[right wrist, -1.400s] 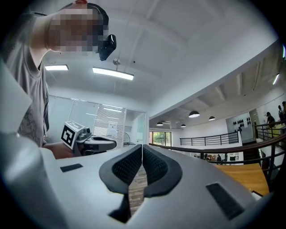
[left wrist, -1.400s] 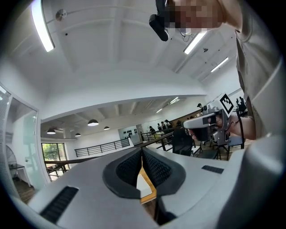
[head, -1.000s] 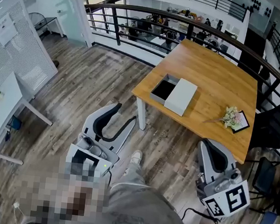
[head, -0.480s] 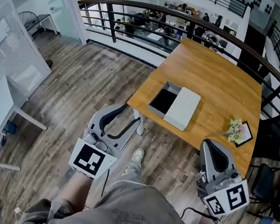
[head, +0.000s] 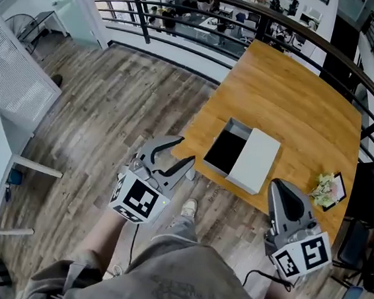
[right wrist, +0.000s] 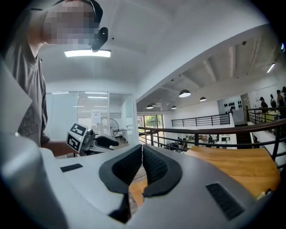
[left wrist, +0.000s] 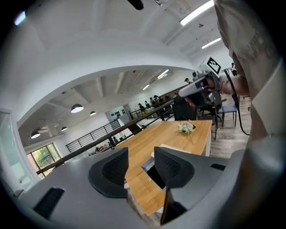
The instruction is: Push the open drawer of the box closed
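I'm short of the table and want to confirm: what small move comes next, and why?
Probably carry the open left gripper toward the black open drawer's outer front wall. The gripper hangs off the wooden table's edge, touching nothing, while the drawer sticks out of the white rectangular box toward that side.

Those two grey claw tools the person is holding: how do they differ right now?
The left gripper has its jaws apart, while the right gripper has them together. The left gripper is off the table's corner, on the side of the open drawer. The right gripper is by the table's near edge, on the white box's other side. Both are grey, carry a marker cube and hold nothing.
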